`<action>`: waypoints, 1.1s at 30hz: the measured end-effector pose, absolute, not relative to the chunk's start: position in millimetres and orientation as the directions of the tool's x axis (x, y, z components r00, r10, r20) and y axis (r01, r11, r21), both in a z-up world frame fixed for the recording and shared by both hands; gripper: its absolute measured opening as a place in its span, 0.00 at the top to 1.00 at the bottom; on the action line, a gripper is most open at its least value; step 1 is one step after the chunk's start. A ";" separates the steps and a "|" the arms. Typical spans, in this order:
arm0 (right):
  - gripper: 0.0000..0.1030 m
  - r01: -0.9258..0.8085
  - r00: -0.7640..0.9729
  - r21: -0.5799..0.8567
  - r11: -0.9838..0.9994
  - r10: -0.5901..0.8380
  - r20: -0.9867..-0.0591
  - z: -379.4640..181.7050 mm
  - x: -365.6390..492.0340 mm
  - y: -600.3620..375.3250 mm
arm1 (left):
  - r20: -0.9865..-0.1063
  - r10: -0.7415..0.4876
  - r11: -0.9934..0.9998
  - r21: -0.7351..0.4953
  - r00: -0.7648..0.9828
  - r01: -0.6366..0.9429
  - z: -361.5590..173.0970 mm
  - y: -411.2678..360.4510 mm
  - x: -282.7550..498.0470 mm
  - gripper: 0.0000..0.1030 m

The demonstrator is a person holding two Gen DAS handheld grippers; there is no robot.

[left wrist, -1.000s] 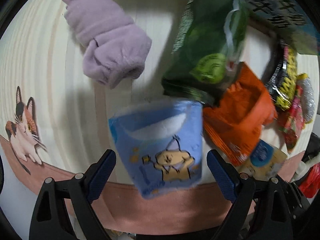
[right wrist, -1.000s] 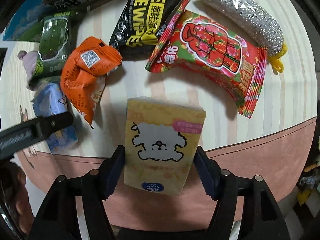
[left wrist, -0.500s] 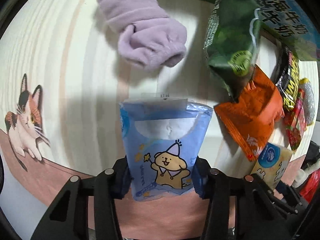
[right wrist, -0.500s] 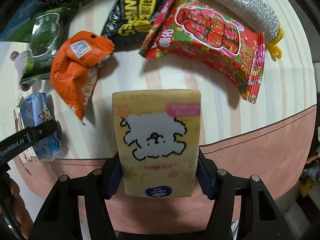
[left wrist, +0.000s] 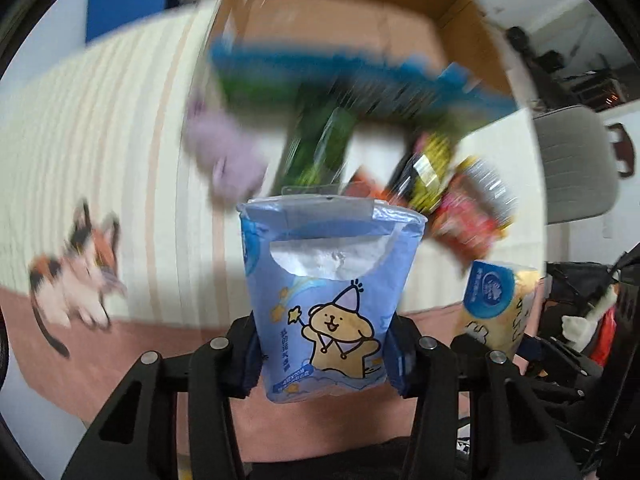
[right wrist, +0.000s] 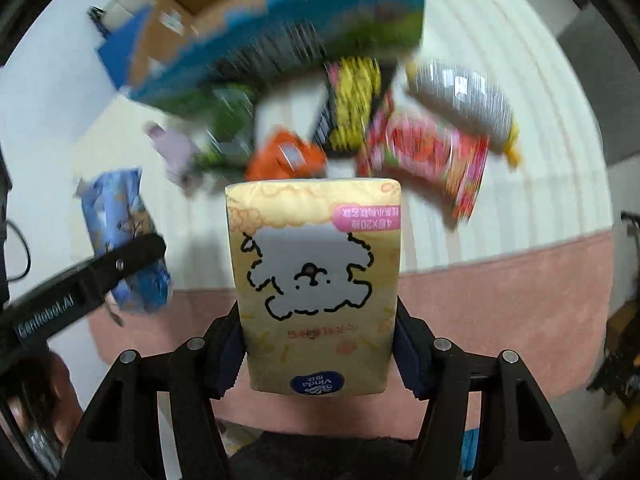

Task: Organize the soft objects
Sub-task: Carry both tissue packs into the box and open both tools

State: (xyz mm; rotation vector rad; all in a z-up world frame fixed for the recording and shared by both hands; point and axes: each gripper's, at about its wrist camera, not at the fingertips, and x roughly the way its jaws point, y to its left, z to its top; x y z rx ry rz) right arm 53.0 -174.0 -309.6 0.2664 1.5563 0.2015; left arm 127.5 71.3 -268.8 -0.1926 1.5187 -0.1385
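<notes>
the left gripper (left wrist: 326,354) clamps a blue tissue pack (left wrist: 330,296) between its jaws, long axis running straight out past the fingertips, torn opening at the far end. the right gripper (right wrist: 318,354) grips a yellow tissue pack (right wrist: 316,284) likewise, logo end nearest the jaws.

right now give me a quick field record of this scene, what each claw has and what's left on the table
left claw: shut on the blue tissue pack, lifted off the table
right claw: shut on the yellow tissue pack, lifted off the table
on the table: purple sock, green packet, orange packet, black and yellow wipes pack, red packet, silver scrubber
behind them: cardboard box
surface: striped tablecloth with a cat print
image quality: background motion-blurred
</notes>
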 end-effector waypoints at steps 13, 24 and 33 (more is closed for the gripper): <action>0.36 -0.189 0.165 0.210 0.959 0.242 -0.956 -238.0 310.3 -159.8 | -0.968 -0.243 0.970 -0.243 0.057 0.008 -265.3 41.4 365.5 0.55; 0.36 -0.183 0.059 0.161 0.970 0.174 -0.983 -323.2 436.1 -138.8 | -0.957 -0.275 0.961 -0.273 -0.094 -0.030 -336.9 5.9 489.5 0.55; 0.36 -0.182 0.035 0.137 0.974 0.145 -0.989 -343.2 457.5 -134.0 | -0.960 -0.241 0.971 -0.238 -0.146 -0.035 -355.9 -6.3 506.6 0.52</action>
